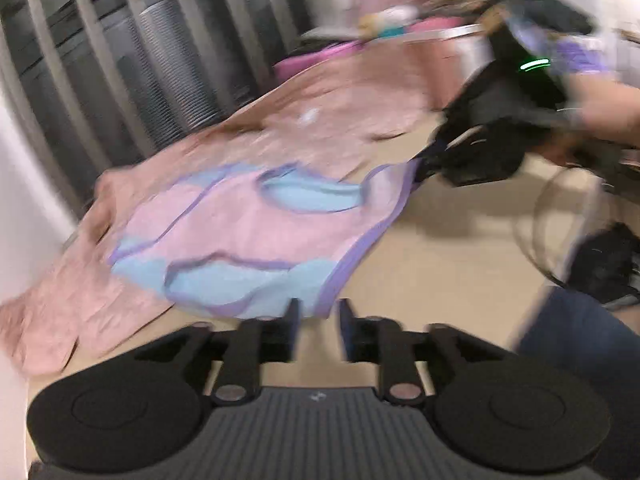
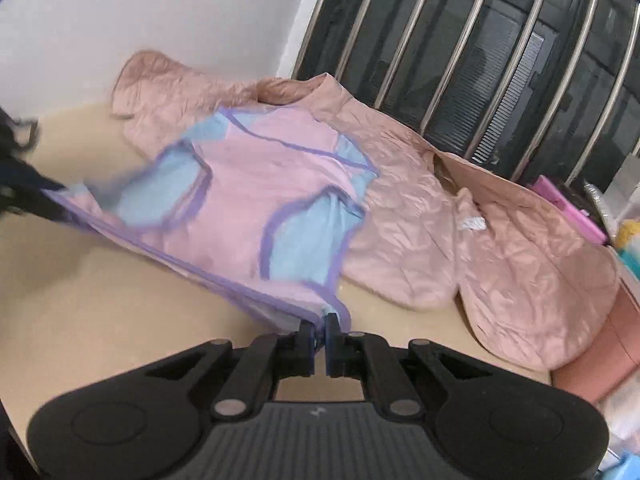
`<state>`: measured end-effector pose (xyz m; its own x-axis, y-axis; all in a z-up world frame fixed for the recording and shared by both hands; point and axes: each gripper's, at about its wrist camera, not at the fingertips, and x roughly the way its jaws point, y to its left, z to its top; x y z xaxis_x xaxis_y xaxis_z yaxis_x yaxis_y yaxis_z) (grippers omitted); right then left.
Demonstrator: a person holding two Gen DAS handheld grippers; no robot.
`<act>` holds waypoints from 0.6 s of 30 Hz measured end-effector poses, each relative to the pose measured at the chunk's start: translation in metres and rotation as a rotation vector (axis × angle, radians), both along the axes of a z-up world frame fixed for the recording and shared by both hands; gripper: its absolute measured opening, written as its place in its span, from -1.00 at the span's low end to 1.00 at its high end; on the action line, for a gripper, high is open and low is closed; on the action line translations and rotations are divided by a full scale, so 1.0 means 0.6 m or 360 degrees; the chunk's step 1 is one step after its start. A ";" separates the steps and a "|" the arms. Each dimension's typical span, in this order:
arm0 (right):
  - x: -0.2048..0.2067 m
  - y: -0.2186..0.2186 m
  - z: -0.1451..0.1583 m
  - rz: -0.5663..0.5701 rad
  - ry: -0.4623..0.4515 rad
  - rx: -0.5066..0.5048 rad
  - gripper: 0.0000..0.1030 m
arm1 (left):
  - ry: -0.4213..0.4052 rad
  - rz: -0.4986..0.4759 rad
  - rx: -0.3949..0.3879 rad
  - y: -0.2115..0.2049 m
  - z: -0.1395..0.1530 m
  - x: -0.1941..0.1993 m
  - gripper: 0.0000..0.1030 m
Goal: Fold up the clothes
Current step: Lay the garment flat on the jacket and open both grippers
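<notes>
A small pink garment (image 1: 248, 232) with light blue panels and purple trim lies spread on the beige table, partly over a larger salmon quilted jacket (image 1: 336, 120). In the left wrist view my left gripper (image 1: 319, 320) is open, its fingertips just short of the garment's near hem, holding nothing. In the right wrist view my right gripper (image 2: 319, 334) is shut on the purple-trimmed corner of the pink garment (image 2: 256, 184), pulling its edge taut. The right gripper also shows in the left wrist view (image 1: 432, 164), gripping the far corner. The left gripper shows in the right wrist view as a dark blur at the left edge.
The salmon jacket (image 2: 480, 248) covers the table's far side beside a barred window (image 2: 480, 60). A white wall (image 2: 120, 20) bounds one end. Pink and mixed items (image 2: 572, 204) sit at the table's other end. Bare beige table (image 2: 120, 300) lies near me.
</notes>
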<state>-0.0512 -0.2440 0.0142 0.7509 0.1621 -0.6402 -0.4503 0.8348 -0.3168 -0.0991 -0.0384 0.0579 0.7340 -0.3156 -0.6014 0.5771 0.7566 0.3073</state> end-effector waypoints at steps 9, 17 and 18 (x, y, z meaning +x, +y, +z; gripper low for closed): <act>-0.067 -0.020 0.069 0.0089 0.0023 0.0446 -0.11 | 0.0064 0.0463 -0.0170 0.150 0.068 0.197 0.21; -0.048 0.149 0.030 0.0309 0.0072 0.0510 -0.16 | 0.0320 0.1154 -0.0311 0.266 0.011 0.529 0.19; -0.043 0.162 0.026 0.0320 0.0060 0.0461 -0.16 | 0.0328 0.1196 -0.0294 0.269 0.001 0.551 0.19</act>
<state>-0.0768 -0.1466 0.0299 0.6622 0.4833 -0.5727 -0.6217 0.7810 -0.0598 0.2314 0.1227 0.0588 0.6695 0.1117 -0.7343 -0.0760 0.9937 0.0819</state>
